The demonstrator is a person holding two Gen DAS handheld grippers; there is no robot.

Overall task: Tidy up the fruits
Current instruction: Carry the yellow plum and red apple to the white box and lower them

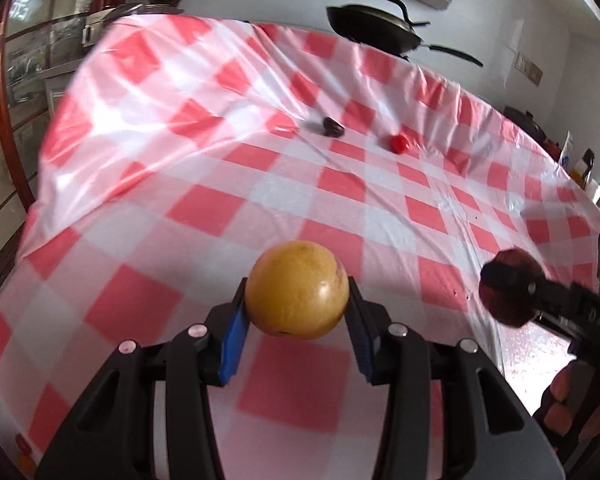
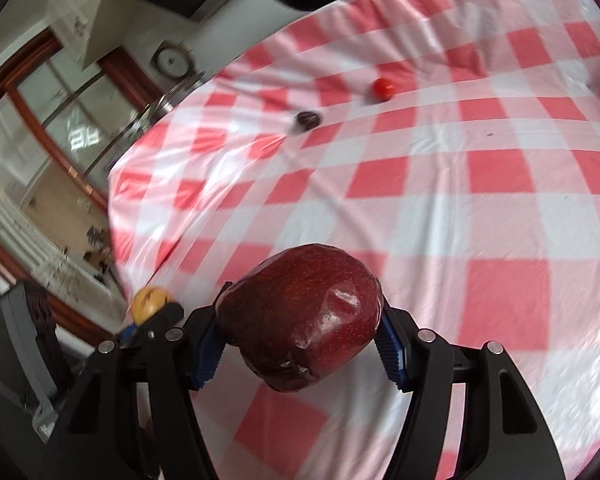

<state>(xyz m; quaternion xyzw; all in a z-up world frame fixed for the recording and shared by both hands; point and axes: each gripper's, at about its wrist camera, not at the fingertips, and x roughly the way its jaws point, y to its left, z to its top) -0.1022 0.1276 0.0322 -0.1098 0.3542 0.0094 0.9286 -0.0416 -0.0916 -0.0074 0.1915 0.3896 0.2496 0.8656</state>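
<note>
Left gripper: pinching a yellow round fruit between blue pads, hovering above the checked tablecloth.
Right gripper: clamping a dark red apple wrapped in clear film, also above the cloth.
Writing: raised letters are showing on the right gripper's finger in the left view, too blurred to read.
On the cloth: a small red fruit and a dark fruit are lying near each other toward its far edge, beneath a black pan.
Open room: bare cloth is stretching between the held fruits and those two.
</note>
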